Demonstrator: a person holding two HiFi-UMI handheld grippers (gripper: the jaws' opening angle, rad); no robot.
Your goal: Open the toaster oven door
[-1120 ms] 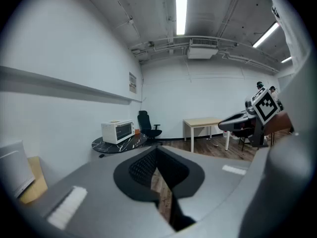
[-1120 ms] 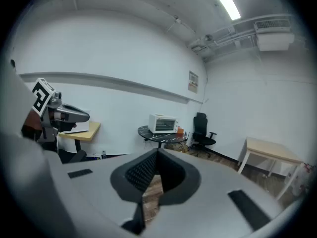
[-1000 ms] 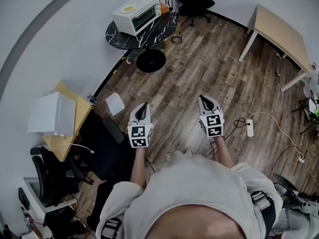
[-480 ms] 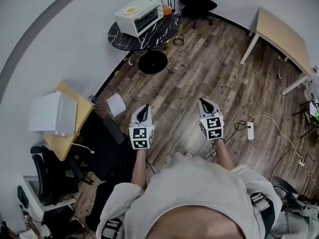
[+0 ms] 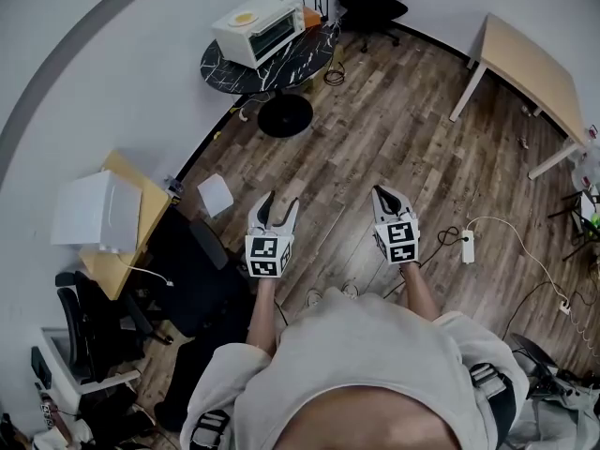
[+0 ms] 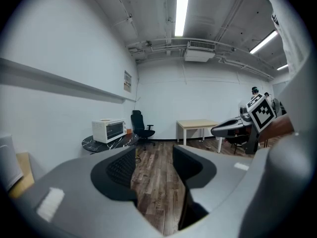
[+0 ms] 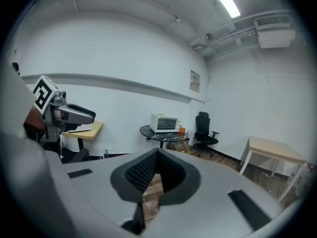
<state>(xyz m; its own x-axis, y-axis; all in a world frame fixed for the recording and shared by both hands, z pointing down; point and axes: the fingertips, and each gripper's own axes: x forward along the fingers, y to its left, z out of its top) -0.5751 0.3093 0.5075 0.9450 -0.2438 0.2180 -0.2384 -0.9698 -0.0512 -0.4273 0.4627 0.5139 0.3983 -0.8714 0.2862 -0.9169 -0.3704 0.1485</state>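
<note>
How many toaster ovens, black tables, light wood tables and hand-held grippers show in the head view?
Toaster oven: 1
Black round table: 1
Light wood tables: 2, right table and left table
Hand-held grippers: 2, left hand-held gripper, whose jaws have just been opening with nothing between them, and right hand-held gripper, shut
Total: 6

Ahead of me the round black table [image 5: 246,68] carries the white toaster oven [image 5: 258,28], an orange item [image 5: 310,15] just beside it. The wood floor [image 5: 394,129] bears a white power strip [image 5: 468,245].
</note>
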